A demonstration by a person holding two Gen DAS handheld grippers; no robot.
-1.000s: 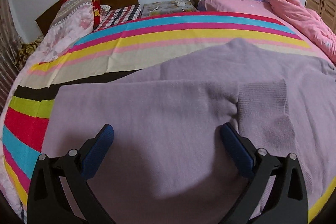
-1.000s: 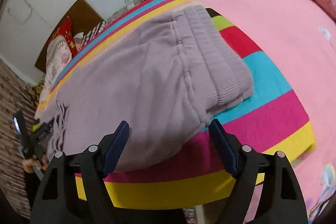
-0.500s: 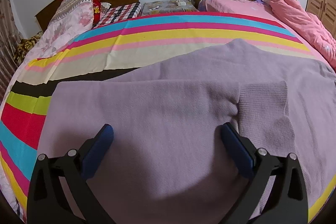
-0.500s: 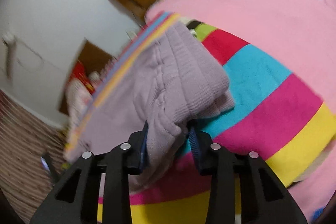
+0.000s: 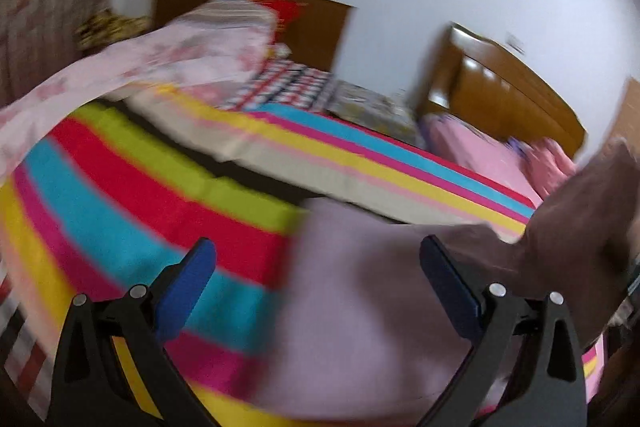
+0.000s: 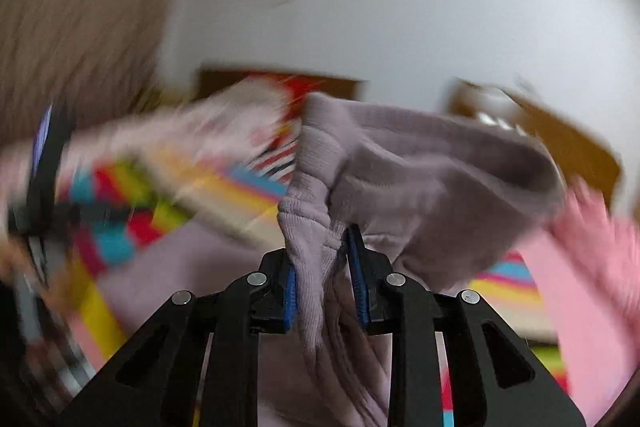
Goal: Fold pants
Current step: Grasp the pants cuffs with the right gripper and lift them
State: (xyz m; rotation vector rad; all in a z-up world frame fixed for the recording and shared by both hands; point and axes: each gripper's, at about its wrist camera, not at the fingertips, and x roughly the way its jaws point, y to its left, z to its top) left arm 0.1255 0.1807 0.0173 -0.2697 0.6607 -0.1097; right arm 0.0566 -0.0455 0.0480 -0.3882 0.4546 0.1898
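Note:
The mauve knit pants [image 5: 380,307] lie on the striped blanket, and one part of them rises in shadow at the right edge. My left gripper [image 5: 316,255] is open just above their left edge, with nothing between its fingers. In the right wrist view the pants [image 6: 420,163] hang bunched and lifted. The jaws of my right gripper [image 6: 320,251] are closing, and the blue pads press on the ribbed waistband between them. Both views are blurred by motion.
A bright striped blanket [image 5: 140,195] covers the bed. At the back left lie a floral quilt [image 5: 160,59] and pillows, with a wooden headboard [image 5: 500,99] behind. Pink bedding [image 6: 580,287] lies to the right.
My right gripper has shut on the waistband and lifted it off the bed. My left gripper has swung left and rolled, from over the middle of the pants to their left edge.

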